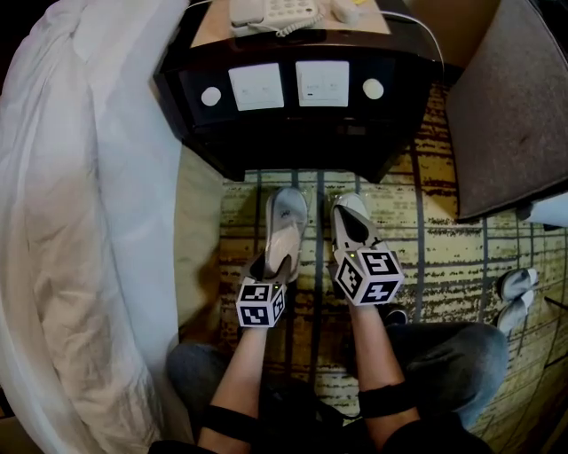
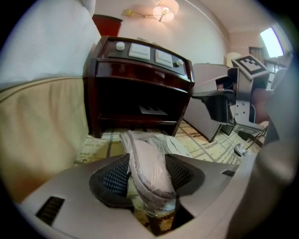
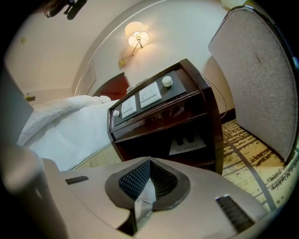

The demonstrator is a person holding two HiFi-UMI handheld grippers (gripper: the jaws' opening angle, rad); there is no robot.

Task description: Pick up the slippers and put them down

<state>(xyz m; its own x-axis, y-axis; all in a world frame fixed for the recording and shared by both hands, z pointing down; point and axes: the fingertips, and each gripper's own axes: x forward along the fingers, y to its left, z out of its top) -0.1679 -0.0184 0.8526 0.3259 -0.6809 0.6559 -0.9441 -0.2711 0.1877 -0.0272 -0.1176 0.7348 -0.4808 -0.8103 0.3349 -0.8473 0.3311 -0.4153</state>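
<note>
Two pale slippers in clear plastic wrap lie side by side on the patterned carpet in front of a dark nightstand. The left slipper (image 1: 286,226) sits heel-first between the pads of my left gripper (image 1: 272,266), which is shut on it; in the left gripper view the left slipper (image 2: 148,170) fills the gap of the left gripper (image 2: 147,179). My right gripper (image 1: 351,255) is at the heel of the right slipper (image 1: 351,222). In the right gripper view, the right gripper (image 3: 145,183) is shut, pinching a thin fold of plastic wrap (image 3: 144,201).
The nightstand (image 1: 293,133) stands just beyond the slippers, with a phone (image 1: 275,13) on top. A bed with white bedding (image 1: 80,222) runs along the left. A grey chair seat (image 1: 510,106) is at the right, another pair of slippers (image 1: 516,293) below it. The person's knees are near the bottom.
</note>
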